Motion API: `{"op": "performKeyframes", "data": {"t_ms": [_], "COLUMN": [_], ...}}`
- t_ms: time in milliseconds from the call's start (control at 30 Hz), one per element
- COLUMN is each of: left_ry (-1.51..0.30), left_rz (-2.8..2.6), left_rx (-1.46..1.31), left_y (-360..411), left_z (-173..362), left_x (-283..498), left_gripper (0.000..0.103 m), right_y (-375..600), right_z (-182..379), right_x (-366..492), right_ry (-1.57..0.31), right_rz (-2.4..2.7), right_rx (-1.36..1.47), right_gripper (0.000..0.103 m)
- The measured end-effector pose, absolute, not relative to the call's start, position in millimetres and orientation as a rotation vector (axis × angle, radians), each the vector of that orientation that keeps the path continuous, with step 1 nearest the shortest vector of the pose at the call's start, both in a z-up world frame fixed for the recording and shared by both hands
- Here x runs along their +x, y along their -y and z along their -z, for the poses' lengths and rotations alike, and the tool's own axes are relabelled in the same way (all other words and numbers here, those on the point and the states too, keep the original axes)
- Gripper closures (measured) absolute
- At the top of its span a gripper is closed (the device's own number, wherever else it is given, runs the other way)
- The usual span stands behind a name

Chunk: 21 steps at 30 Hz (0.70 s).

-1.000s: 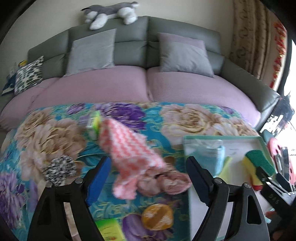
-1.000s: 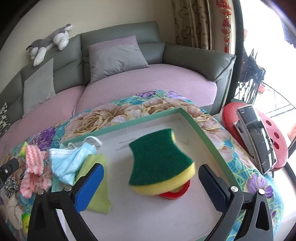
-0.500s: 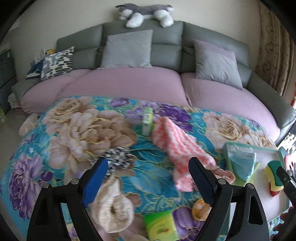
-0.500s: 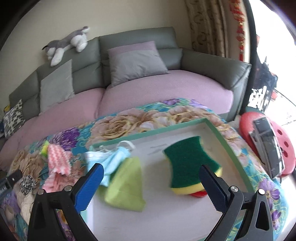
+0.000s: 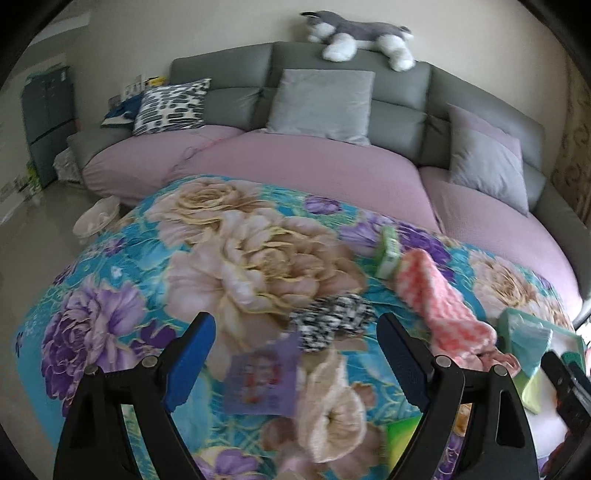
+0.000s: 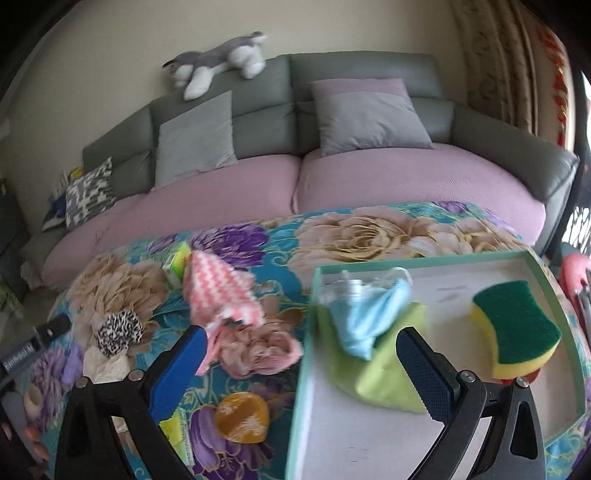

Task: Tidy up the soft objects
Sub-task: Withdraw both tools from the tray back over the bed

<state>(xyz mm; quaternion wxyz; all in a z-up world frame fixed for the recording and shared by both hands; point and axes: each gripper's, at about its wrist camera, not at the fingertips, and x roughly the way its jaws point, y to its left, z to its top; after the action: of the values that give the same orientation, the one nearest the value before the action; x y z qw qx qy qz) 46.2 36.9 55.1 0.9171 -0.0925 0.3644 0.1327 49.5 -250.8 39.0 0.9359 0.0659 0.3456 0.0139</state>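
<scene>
A green-rimmed tray [image 6: 539, 269] on the floral cloth holds a blue face mask [image 6: 369, 314], a lime cloth [image 6: 388, 373] and a green-yellow sponge [image 6: 517, 332]. Left of the tray lie a pink-white zigzag cloth [image 6: 218, 288] [image 5: 439, 295], a black-white scrunchie [image 6: 118, 330] [image 5: 332, 321] and a beige scrunchie [image 5: 332, 410]. My left gripper [image 5: 295, 365] is open and empty, above a purple packet [image 5: 262, 380] beside the beige scrunchie. My right gripper [image 6: 303, 373] is open and empty, straddling the tray's left rim.
A grey and purple sofa [image 5: 295, 173] with cushions and a plush husky [image 5: 362, 33] stands behind the table. A green packet [image 5: 388, 251], a lime packet [image 6: 177, 435] and an orange pad [image 6: 240, 417] lie on the cloth. The table's left edge drops to the floor [image 5: 33, 236].
My left gripper has swung left, from the pink cloth to the scrunchies and purple packet. My right gripper has swung left from the sponge to the tray's left rim. Both stayed open.
</scene>
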Motion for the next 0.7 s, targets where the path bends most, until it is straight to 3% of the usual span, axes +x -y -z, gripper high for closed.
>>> {"op": "performKeyframes", "data": {"t_ms": [700], "left_ry": [-0.814], "left_rz": [-0.313], "left_rx": [-0.294], "left_y": [-107], "left_z": [-37], "left_x": [33], "left_gripper": [0.014], "right_y": [179], "right_z": [-20], "right_x": [44], "right_ry": [-0.749], "right_rz": [-0.126], "right_rx": [0.039], "right_gripper": [0.0]}}
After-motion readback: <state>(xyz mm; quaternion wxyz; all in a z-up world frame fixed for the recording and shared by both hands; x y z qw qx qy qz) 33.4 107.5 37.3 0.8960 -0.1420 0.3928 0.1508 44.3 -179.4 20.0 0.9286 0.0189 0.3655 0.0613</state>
